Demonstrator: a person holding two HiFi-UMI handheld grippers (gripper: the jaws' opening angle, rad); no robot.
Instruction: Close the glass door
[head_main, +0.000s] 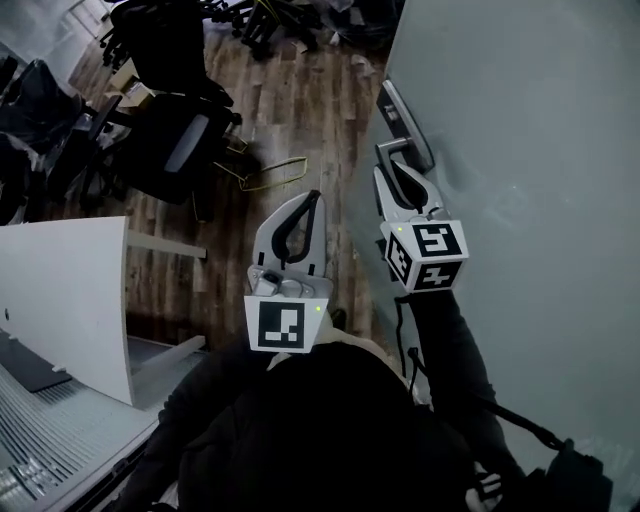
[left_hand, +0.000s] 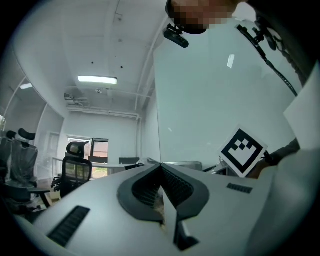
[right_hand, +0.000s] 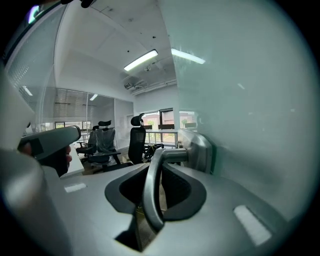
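Observation:
The frosted glass door (head_main: 520, 150) fills the right of the head view. Its metal lever handle (head_main: 402, 148) sits on a long plate near the door's edge. My right gripper (head_main: 398, 168) is shut on that lever; in the right gripper view the curved handle (right_hand: 152, 190) runs between the jaws from its plate (right_hand: 199, 150) on the glass door (right_hand: 240, 100). My left gripper (head_main: 315, 197) hangs beside it to the left over the floor, shut with nothing in it. In the left gripper view the left gripper (left_hand: 161, 166) points level along the glass door (left_hand: 210, 100).
Black office chairs (head_main: 170, 140) crowd the wooden floor at the upper left, with a yellow wire frame (head_main: 272, 176) lying near them. A white desk panel (head_main: 65, 290) stands at the left. More chairs (right_hand: 137, 137) and windows show in the right gripper view.

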